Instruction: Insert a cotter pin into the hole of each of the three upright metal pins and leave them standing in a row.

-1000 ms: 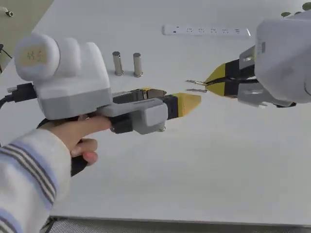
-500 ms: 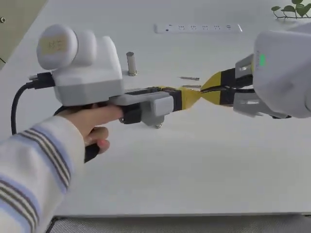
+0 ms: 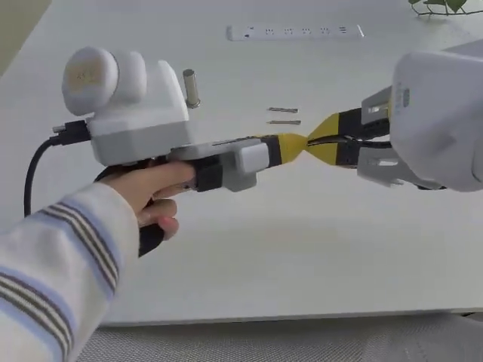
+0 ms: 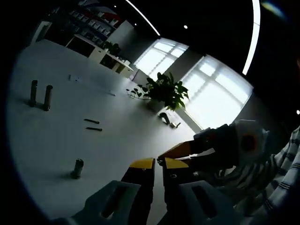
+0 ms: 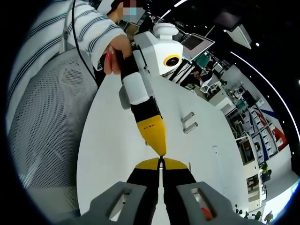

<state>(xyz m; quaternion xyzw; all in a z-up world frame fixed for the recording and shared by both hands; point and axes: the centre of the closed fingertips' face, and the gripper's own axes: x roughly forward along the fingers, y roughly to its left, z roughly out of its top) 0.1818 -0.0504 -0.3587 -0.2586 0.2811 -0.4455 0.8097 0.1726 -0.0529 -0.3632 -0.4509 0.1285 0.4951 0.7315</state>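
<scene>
White workbench (image 3: 302,249): the left gripper (image 3: 296,142) and right gripper (image 3: 315,142) meet tip to tip above it. The right's jaws are pressed together; the left's show a slim slit, fully closed or not unclear. Beyond lies a power strip (image 3: 294,32). Three metal pins (image 4: 47,97) stand upright, two side by side, one apart, with two loose cotter pins (image 4: 92,121) lying between

White power strip (image 3: 294,32) at table (image 3: 302,249) far edge; plant (image 4: 164,91).

left gripper (image 3: 296,143), right gripper (image 3: 315,142), tips now met
</scene>
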